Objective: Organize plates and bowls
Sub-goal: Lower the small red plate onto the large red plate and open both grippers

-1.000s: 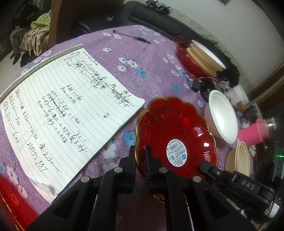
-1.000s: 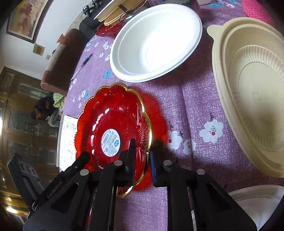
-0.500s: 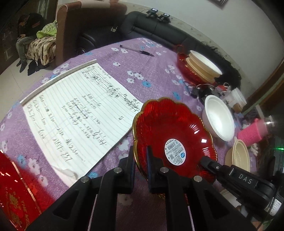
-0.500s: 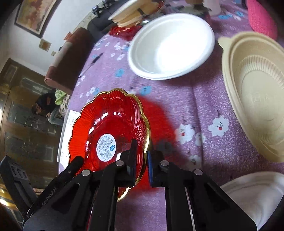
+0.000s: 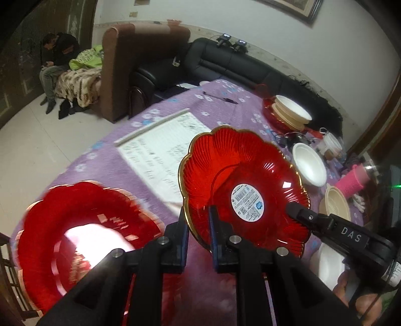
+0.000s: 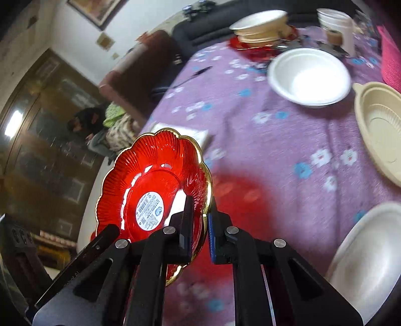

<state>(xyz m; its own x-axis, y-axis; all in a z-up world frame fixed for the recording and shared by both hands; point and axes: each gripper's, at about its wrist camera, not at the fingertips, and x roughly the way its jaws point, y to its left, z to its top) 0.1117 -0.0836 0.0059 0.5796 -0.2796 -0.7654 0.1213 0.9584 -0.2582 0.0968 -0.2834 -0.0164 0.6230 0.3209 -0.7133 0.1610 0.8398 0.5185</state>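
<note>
We've got the left gripper (image 5: 196, 232) pinching the red plate (image 5: 240, 185) by its near rim and the right gripper (image 6: 200, 223) pinching the opp. rim, so it rides level, off the table; second red plate (image 5: 82, 233) below-left, prob. stack spot.

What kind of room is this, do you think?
Probably a home living or dining room: a black sofa by the wall, a floral purple tablecloth, and a framed picture hanging up.
</note>
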